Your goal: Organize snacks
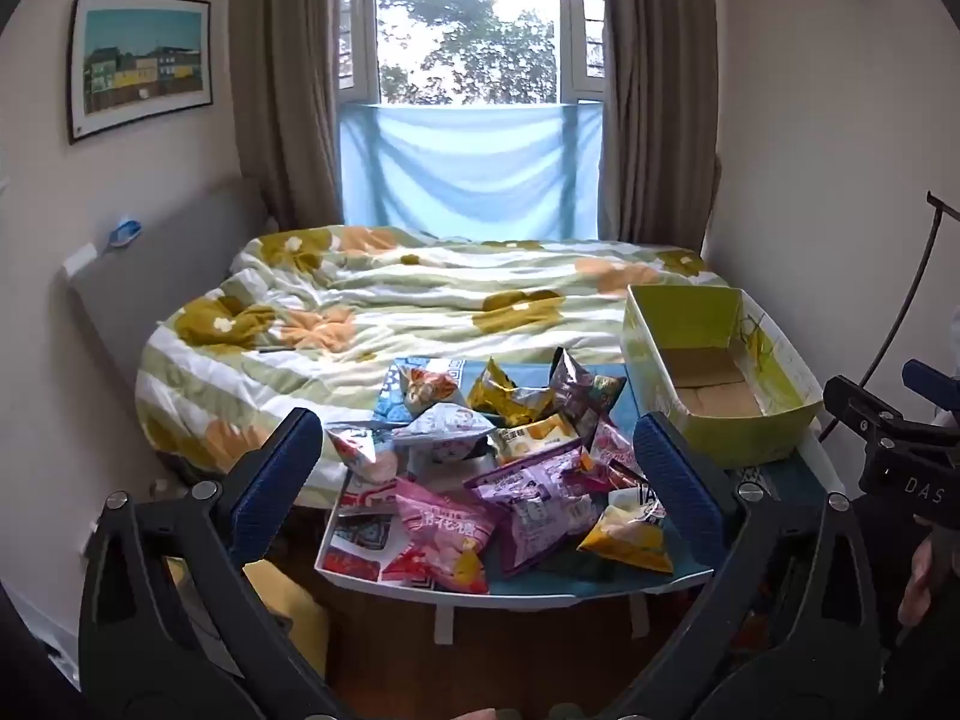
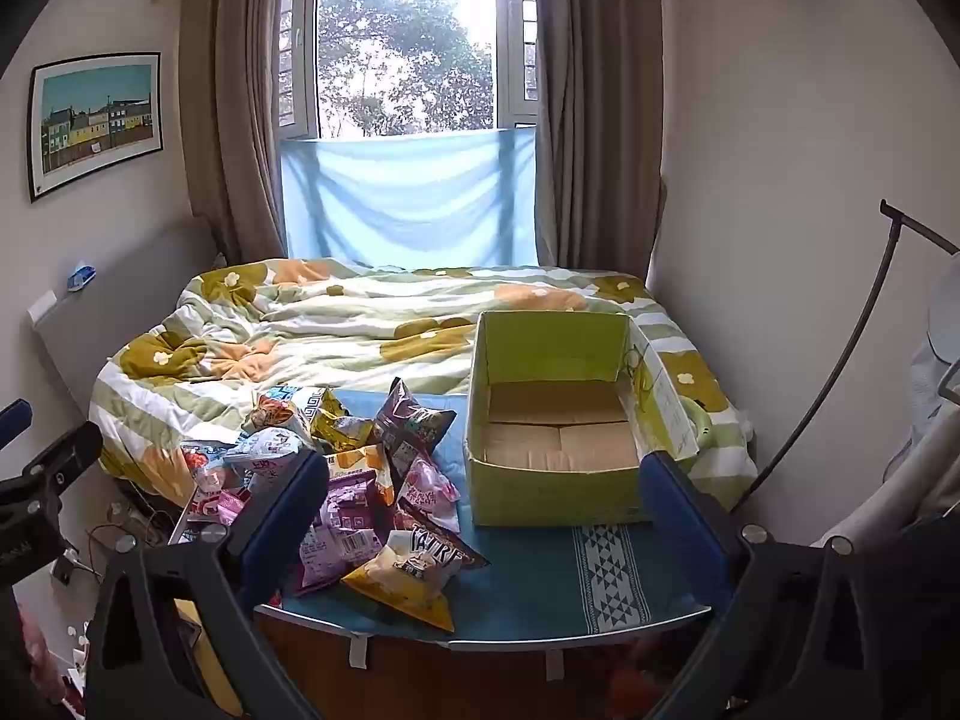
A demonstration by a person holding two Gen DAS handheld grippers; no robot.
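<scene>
Several snack bags lie in a heap [image 1: 510, 468] on a small table with a teal cloth [image 2: 540, 576]. Among them are a pink bag [image 1: 444, 534], a purple bag [image 1: 534, 504] and a yellow chip bag [image 2: 402, 576]. An empty green cardboard box [image 2: 558, 420] stands on the table right of the heap; it also shows in the left wrist view [image 1: 714, 372]. My left gripper [image 1: 480, 468] is open, held back from the heap. My right gripper [image 2: 486, 510] is open and empty, facing the box and heap.
A bed with a flowered quilt [image 1: 390, 300] lies behind the table, under a window with curtains. A black curved stand [image 2: 840, 360] rises at the right. A yellow object [image 1: 282, 600] sits on the floor left of the table.
</scene>
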